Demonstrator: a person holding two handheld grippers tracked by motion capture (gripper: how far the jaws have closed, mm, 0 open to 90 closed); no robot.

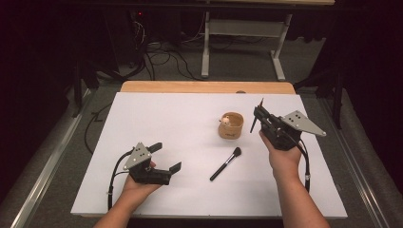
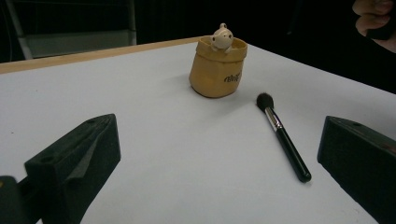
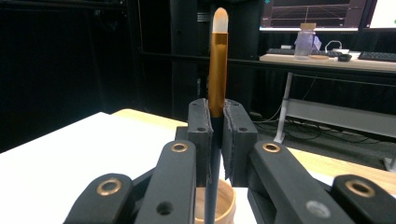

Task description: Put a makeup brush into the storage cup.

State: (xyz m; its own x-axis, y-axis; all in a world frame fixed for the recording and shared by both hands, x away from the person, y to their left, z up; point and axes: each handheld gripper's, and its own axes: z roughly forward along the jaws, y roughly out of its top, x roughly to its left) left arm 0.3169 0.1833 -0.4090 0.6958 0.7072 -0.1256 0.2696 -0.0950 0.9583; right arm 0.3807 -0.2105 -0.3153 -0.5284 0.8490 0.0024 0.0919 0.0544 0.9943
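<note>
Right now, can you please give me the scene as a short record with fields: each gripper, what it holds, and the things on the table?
left gripper: jaws open, holding nothing, low over the white table
right gripper: jaws shut on a slim brush, gold ferrule and pale tip pointing up
cup: tan, with a small animal figure at its rim, just below the right gripper
black brush: lying flat on the table, near the cup
</note>
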